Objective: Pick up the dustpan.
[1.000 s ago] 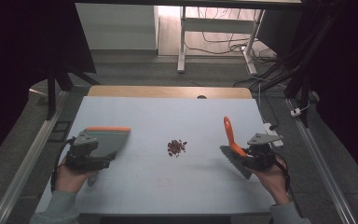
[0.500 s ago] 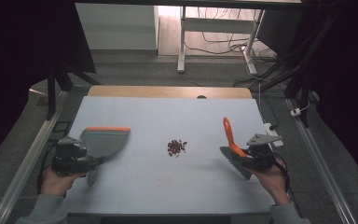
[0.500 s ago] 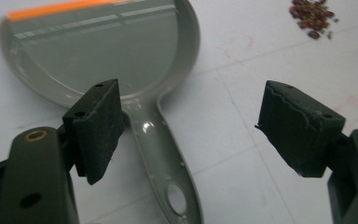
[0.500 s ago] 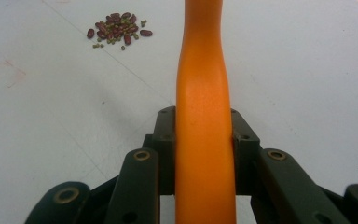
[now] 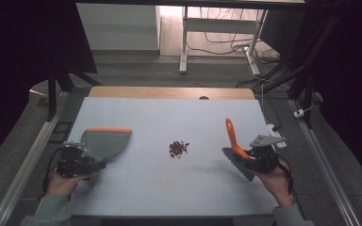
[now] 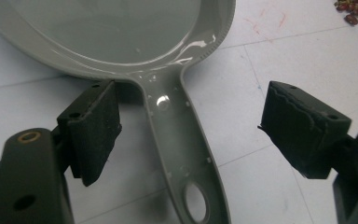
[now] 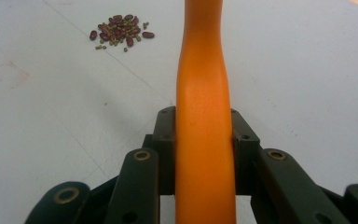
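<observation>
Two tools here: right claw [image 7: 204,140] is clenched on the stiff orange brush handle [image 7: 203,116]; left claw [image 6: 189,135] sits released around the light, slick dustpan [image 6: 121,32] handle on the desk [image 5: 169,188], beans [image 5: 178,149] mid-desk.

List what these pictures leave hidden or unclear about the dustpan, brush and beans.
- Dustpan, left gripper view: front lip cut off by the top edge.
- Brush, right gripper view: the orange handle fills the middle; bristles out of frame.
- Beans, high view: too small to count.
- Left gripper, high view: jaw gap blurred.
</observation>
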The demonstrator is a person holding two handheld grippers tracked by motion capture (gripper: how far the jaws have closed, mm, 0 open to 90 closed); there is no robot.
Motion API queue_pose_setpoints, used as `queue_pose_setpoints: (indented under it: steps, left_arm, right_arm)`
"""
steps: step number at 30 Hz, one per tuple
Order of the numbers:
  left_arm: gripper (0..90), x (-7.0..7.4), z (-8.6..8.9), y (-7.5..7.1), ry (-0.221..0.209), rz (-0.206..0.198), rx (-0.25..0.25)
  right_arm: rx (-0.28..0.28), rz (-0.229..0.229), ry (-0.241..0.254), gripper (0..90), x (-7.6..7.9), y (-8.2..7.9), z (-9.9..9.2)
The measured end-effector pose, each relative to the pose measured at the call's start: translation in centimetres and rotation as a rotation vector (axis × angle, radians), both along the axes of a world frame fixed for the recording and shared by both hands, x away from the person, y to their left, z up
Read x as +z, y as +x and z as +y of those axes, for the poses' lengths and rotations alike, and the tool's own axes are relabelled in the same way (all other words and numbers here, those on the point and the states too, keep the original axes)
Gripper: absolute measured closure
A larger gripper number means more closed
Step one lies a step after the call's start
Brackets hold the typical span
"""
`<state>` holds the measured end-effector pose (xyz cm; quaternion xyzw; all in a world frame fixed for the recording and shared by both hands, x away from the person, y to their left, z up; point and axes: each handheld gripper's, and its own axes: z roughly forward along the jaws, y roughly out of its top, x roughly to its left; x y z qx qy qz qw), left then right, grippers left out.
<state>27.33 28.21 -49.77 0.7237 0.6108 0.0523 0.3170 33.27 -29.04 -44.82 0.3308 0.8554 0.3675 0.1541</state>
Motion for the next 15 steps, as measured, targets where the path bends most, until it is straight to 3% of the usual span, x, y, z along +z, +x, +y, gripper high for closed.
queue_pose_setpoints:
  steps: [6,11,15]
  left_arm:
    - [22.7,-0.92,-0.30,0.56,0.018,0.012,0.023]
    - [25.0,-1.22,-0.58,0.66,0.050,-0.008,0.056]
    - [26.3,-0.94,-0.95,0.24,0.058,-0.007,0.043]
  right_arm:
    - [0.000,-0.001,0.000,70.2,-0.01,0.00,0.02]
    - [0.002,0.000,-0.002,70.3,-0.03,-0.02,0.13]
    - [0.002,0.000,-0.003,70.2,-0.02,-0.07,0.18]
